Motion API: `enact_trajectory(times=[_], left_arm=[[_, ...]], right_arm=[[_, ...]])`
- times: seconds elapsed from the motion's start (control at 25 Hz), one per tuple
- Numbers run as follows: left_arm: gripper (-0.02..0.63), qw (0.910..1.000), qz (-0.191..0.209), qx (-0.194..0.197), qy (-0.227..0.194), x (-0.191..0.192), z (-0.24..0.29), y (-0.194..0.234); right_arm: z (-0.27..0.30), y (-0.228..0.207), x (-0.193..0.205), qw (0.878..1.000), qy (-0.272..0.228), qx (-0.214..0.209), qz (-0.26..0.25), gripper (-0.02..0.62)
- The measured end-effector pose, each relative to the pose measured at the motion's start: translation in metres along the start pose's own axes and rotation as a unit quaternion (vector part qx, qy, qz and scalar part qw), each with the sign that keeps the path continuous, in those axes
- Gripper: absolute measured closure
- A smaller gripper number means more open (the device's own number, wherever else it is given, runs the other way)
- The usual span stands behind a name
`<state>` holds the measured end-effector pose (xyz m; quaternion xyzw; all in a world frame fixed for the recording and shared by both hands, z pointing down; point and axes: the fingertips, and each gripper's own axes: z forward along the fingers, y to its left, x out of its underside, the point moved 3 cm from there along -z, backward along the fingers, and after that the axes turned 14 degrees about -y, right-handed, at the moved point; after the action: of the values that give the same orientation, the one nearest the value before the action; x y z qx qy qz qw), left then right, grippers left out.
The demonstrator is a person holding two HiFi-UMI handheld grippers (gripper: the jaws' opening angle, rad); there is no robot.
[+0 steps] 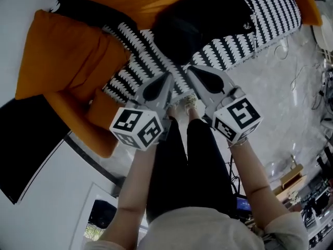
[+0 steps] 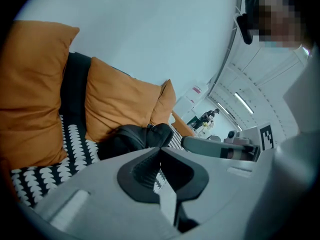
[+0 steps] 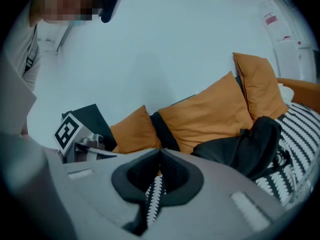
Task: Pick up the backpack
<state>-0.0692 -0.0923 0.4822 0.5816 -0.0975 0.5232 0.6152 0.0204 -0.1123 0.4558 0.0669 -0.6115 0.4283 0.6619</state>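
Far left, an orange cushion (image 1: 62, 56) leans on the sofa's black-and-white patterned cover (image 1: 130, 46). Next comes the left gripper (image 1: 167, 82), jaws pressed together with nothing between them, hanging over the sofa's front edge. Beyond its tip, the black backpack (image 1: 200, 20) lies slumped on the cover against the orange back cushions, clear of both tools. Close alongside the left tool, the right gripper (image 1: 193, 73), jaws likewise closed and empty, points towards the bag. Pale floor (image 1: 281, 98) lies off to the right.
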Motion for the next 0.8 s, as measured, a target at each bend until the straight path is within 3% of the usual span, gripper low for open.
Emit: enact_trajectory(times=[0.48,0.68,0.72,0.76,0.8], left_arm=[[0.598,0.9992,-0.022,-0.025,0.023,0.055,0.031,0.049],[0.598,0.9986,-0.035,-0.026,0.029,0.073,0.037,0.060],[0.598,0.9987,-0.035,-0.024,0.030,0.075,0.039,0.062],[0.598,0.9988,-0.033,-0.021,0.029,0.075,0.043,0.064],[0.598,0.9990,-0.032,-0.019,0.027,0.075,0.046,0.067]], right_arm=[[0.006,-0.051,0.090,0.996,0.054,0.060,0.034,0.592],[0.018,-0.068,0.104,0.994,0.038,0.072,0.078,0.591],[0.022,-0.072,0.106,0.993,0.036,0.071,0.087,0.552],[0.026,-0.078,0.109,0.992,0.036,0.073,0.096,0.444],[0.028,-0.084,0.111,0.991,0.037,0.080,0.104,0.437]])
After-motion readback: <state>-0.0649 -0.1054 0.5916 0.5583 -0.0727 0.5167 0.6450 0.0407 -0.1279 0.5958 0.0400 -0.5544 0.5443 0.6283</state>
